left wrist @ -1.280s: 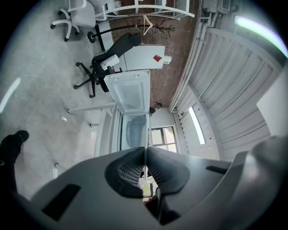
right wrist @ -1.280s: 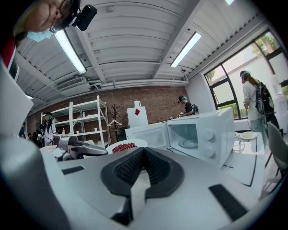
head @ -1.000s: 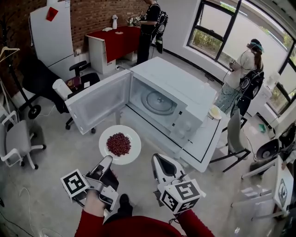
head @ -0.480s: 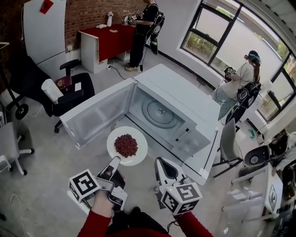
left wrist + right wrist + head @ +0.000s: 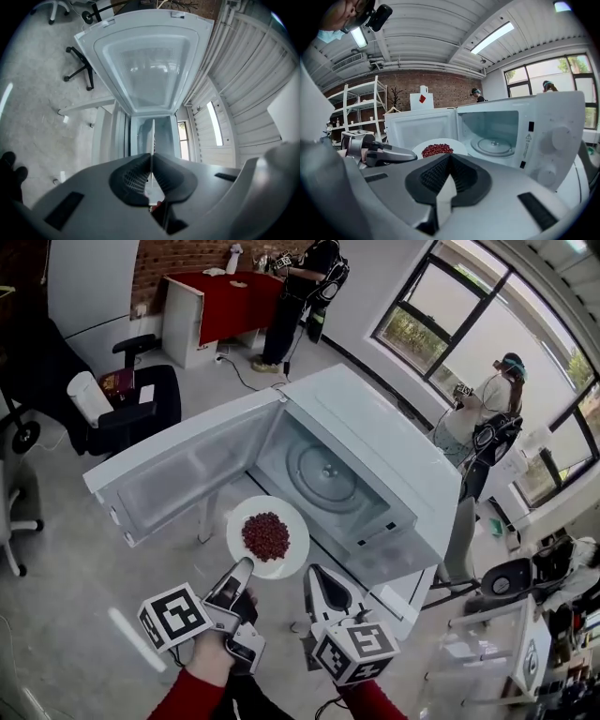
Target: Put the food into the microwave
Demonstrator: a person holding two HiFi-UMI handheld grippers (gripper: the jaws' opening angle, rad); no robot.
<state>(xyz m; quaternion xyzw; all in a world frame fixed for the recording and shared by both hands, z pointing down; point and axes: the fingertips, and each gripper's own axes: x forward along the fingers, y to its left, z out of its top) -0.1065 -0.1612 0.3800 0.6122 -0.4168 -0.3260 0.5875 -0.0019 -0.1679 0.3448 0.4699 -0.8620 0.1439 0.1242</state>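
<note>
A white plate point(image 5: 281, 555) heaped with dark red food point(image 5: 266, 534) hangs in front of the open microwave point(image 5: 384, 442). My left gripper point(image 5: 244, 567) is shut on the plate's near rim. In the left gripper view the plate point(image 5: 153, 133) shows edge-on between the closed pads of that gripper point(image 5: 151, 158), with the microwave door point(image 5: 145, 70) beyond. My right gripper point(image 5: 316, 573) is shut and holds nothing, just right of the plate. In the right gripper view its jaws point(image 5: 449, 160) meet below the plate point(image 5: 457, 146) and the glass turntable point(image 5: 493, 146) inside the oven.
The door point(image 5: 183, 474) swings out to the left. The microwave stands on a white table point(image 5: 403, 592). Office chairs point(image 5: 131, 409) and a red-covered table point(image 5: 234, 296) stand at the back left. Two people point(image 5: 483, 409) stand by the windows and the far wall.
Both grippers and the plate have moved closer to the microwave's opening. The left grip on the plate's rim is unchanged, and the right gripper stays shut.
</note>
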